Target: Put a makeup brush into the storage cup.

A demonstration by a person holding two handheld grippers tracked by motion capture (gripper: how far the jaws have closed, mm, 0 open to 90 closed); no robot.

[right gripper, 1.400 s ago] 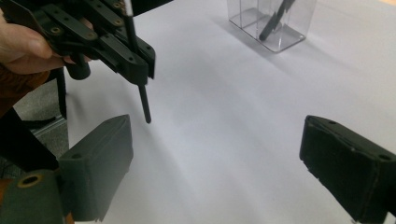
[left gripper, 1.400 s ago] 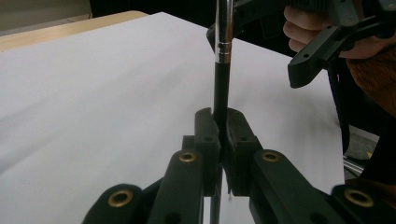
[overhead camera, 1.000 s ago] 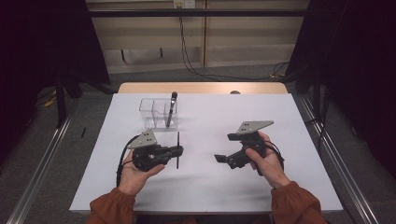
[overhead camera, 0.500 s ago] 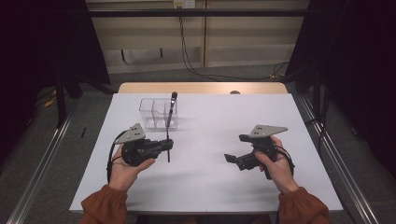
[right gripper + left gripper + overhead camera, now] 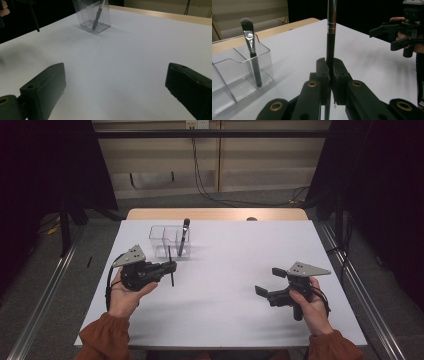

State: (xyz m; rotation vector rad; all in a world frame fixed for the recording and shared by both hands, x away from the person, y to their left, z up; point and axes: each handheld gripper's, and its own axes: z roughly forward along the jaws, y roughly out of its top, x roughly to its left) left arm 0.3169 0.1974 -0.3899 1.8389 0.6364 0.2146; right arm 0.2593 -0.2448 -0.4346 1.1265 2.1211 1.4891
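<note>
My left gripper (image 5: 171,266) (image 5: 331,72) is shut on a thin black brush handle (image 5: 172,280) (image 5: 331,37), which it holds upright above the white table just in front of a clear organizer (image 5: 165,240) (image 5: 234,75). The handle has a silver ferrule, and its top runs out of the left gripper view. A second makeup brush (image 5: 184,232) (image 5: 249,40) stands bristles up in the organizer's right compartment. My right gripper (image 5: 270,281) (image 5: 115,85) hovers open and holds nothing over the table's front right. Far off, the right gripper view shows the organizer (image 5: 87,12).
The white table sheet (image 5: 240,255) lies between the two hands. A wooden strip (image 5: 215,213) runs along the table's far edge, with cables on the floor beyond it. Metal rails flank both sides.
My left hand has carried the brush left and farther back, up to the organizer. My right hand has drawn back to the right and toward the front edge.
</note>
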